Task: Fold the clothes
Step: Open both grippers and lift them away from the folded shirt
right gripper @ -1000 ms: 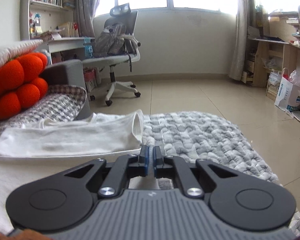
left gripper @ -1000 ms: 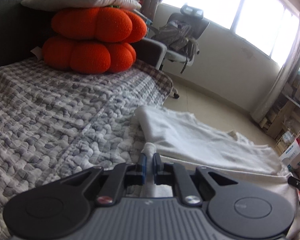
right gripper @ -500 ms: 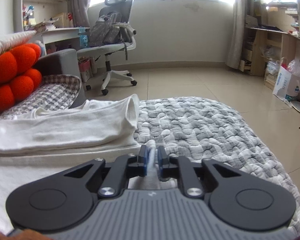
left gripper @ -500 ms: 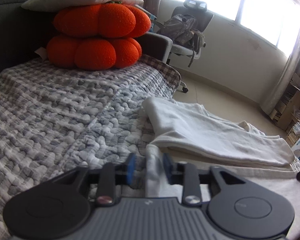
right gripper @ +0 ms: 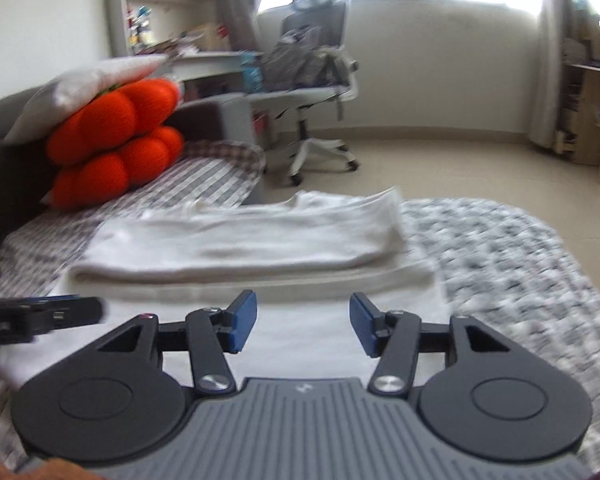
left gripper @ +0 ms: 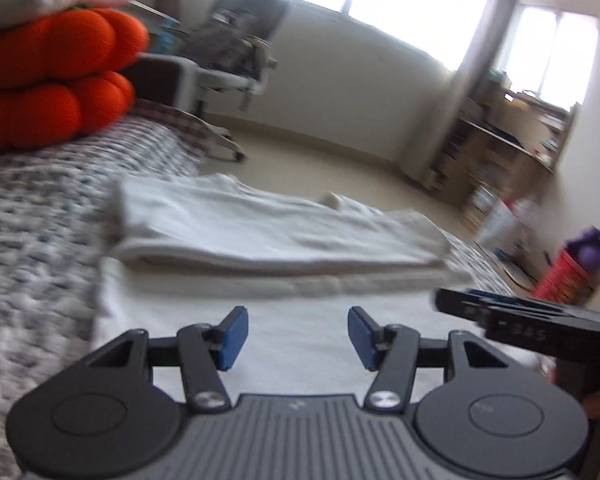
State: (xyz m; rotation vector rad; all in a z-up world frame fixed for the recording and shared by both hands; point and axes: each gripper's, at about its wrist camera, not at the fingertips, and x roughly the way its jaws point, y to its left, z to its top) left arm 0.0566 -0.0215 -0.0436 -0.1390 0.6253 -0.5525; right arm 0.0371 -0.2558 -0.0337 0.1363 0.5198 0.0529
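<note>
Both the left gripper (left gripper: 294, 332) and right gripper (right gripper: 302, 328) are opening with nothing between their blue pads, hovering above the white garment (right gripper: 244, 240), which lies half-folded on the quilted bedspread (right gripper: 500, 256), seemingly released to settle the fold.

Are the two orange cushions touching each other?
Touching. In the right wrist view the upper orange cushion sits directly on the lower orange cushion, with no gap between them.
</note>
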